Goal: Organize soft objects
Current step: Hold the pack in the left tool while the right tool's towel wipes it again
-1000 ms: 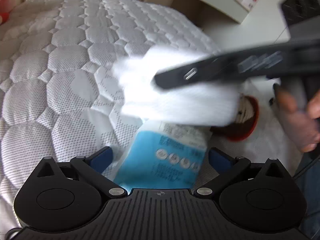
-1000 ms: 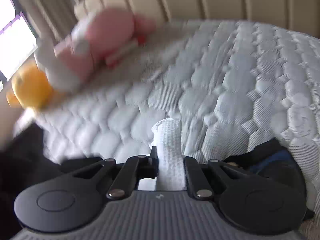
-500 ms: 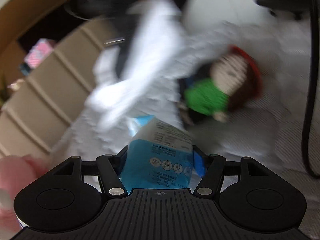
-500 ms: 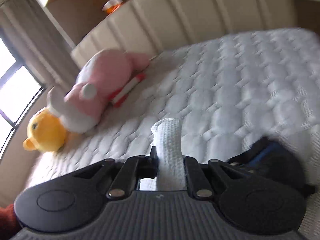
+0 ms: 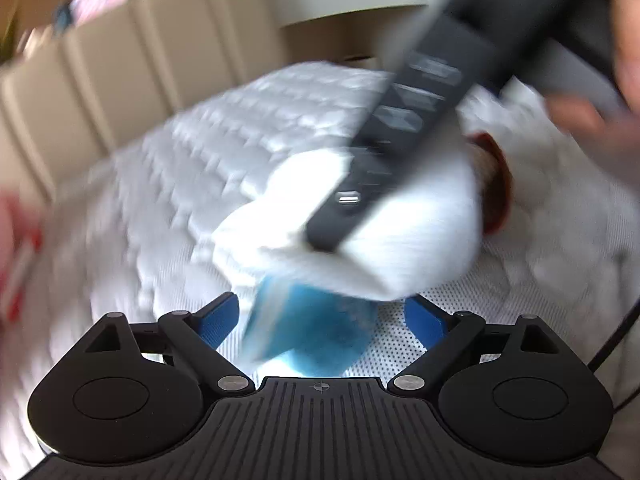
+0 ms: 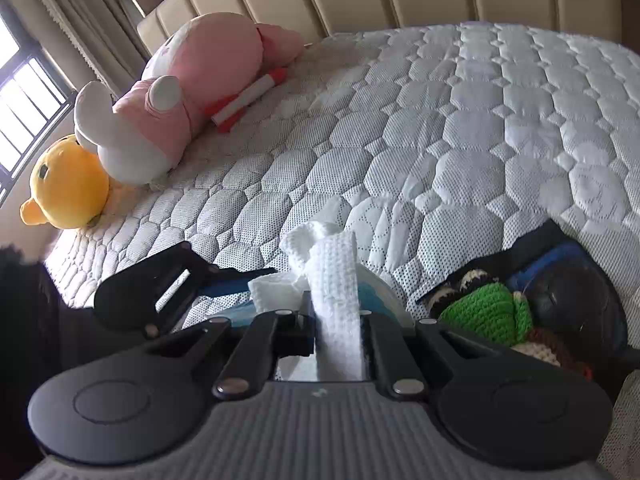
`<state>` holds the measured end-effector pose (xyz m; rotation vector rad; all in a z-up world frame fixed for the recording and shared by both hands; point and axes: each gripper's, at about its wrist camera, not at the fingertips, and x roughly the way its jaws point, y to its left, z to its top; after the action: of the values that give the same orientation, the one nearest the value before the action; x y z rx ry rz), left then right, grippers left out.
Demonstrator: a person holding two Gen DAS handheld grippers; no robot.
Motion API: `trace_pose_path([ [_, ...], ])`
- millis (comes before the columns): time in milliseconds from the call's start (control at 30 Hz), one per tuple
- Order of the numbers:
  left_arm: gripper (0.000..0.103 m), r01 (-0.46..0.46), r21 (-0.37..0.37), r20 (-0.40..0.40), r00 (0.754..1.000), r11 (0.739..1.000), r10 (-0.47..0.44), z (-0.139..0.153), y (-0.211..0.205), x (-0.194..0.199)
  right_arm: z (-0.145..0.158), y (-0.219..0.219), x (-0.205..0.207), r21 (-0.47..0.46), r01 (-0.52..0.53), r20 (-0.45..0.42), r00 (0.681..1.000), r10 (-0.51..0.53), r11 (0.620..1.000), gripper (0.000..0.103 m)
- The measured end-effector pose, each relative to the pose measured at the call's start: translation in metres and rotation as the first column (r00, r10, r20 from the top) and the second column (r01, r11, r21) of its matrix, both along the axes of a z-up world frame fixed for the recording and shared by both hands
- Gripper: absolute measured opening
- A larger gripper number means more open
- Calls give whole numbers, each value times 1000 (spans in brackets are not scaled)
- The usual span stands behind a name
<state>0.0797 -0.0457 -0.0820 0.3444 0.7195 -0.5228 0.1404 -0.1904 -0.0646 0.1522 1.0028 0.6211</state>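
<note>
Two grippers work over the white quilted mattress [image 6: 460, 140]; the right gripper [image 6: 336, 320] pinches a white waffle-weave cloth [image 6: 334, 280]; the left gripper [image 5: 320, 316], jaws opening, straddles a blue plastic packet [image 5: 312, 332] without pressing it.

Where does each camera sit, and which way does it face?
Left wrist: sits on the left tongs, facing down at the mattress; its opening fingers flank a blue pack, not pressing it; a blurred hand shows.
Right wrist: sits on the right tongs, shut on a white cloth, facing across the bed toward the pink plush and yellow plush.
Shared: cloth, mattress, blue pack, crochet doll.
</note>
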Motion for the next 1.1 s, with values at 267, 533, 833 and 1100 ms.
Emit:
trace_pose_path([
  [267,58,22,-48,-6,1000,999,-23,-5,3,8,6,-12,5,-6,62,8,998,-62,998,9],
  [533,59,178,177,100,975,968,-197,-18,-32,-12,27,-21,0,173,31,44,998,-39,984,9],
  [833,61,166,140,87,980,976,-180,-8,-27,-17,5,-15,9,90,66,-62,996,-60,994,9],
  [1100,71,160,117,56,984,980,-168,-8,-21,-23,10,-42,18,180,199,-102,978,-183,963,9],
])
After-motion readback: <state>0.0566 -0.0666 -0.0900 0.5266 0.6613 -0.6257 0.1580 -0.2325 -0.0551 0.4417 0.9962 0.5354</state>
